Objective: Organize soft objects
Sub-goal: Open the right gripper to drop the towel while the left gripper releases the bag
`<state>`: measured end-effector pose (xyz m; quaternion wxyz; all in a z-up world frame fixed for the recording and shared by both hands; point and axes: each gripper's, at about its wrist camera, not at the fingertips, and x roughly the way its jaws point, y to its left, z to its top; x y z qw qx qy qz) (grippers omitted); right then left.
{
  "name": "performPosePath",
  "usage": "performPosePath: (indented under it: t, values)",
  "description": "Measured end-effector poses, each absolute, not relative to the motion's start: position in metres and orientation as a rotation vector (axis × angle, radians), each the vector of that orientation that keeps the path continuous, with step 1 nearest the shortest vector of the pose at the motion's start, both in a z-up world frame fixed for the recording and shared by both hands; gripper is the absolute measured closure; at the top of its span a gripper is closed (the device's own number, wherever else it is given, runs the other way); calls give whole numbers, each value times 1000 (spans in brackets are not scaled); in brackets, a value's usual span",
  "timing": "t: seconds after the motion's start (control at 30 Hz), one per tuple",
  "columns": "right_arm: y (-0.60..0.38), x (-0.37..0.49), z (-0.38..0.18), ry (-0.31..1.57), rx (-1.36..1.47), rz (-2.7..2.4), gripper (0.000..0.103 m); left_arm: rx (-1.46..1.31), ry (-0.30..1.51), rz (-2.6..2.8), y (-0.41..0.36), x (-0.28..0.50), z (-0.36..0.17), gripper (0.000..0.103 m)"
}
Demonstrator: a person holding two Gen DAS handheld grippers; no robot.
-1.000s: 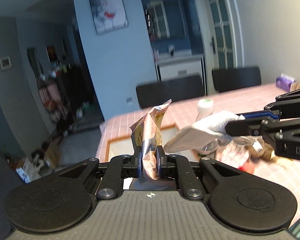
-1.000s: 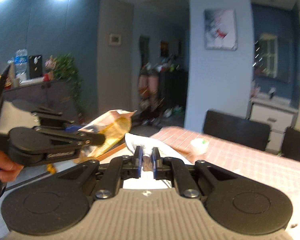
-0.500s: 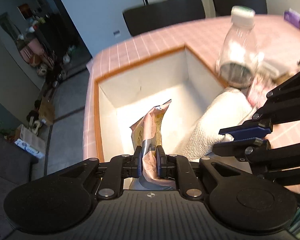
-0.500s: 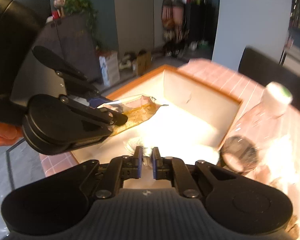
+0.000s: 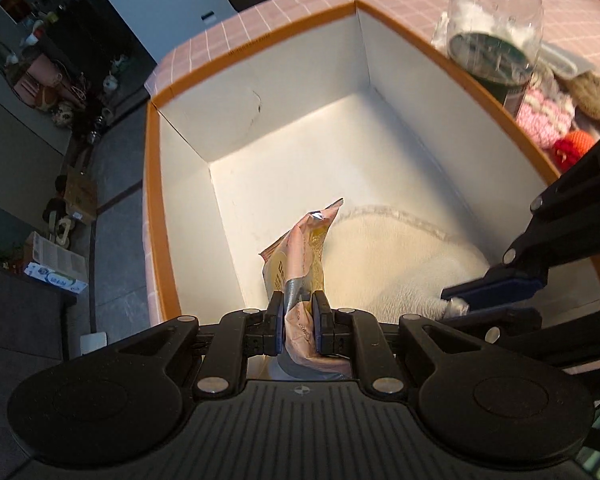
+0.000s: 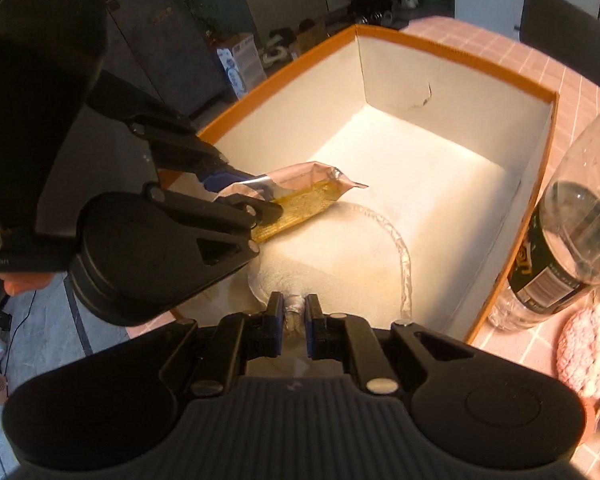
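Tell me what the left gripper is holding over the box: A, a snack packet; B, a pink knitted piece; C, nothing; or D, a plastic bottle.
A: the left gripper is clamped on a pink and yellow snack packet above the box, while the bottle stands outside it on the table.

One box (image 5: 156,184), one towel (image 5: 388,256), one snack packet (image 5: 300,252), one bottle (image 5: 496,32), two grippers (image 5: 298,320) (image 6: 292,320), several knitted toys (image 5: 544,114).
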<state>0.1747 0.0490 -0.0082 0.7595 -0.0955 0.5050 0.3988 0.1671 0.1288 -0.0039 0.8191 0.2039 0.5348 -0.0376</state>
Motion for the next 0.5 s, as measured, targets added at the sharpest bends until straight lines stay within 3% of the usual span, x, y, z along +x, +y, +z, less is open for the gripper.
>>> performPosePath:
  t: [0.2, 0.5]
  values:
    - [53, 175, -4, 1046, -248, 862, 75, 442, 1170, -76, 126, 170, -8, 87]
    - [40, 155, 19, 916, -293, 828, 61, 470, 1187, -48, 120, 169, -11, 87]
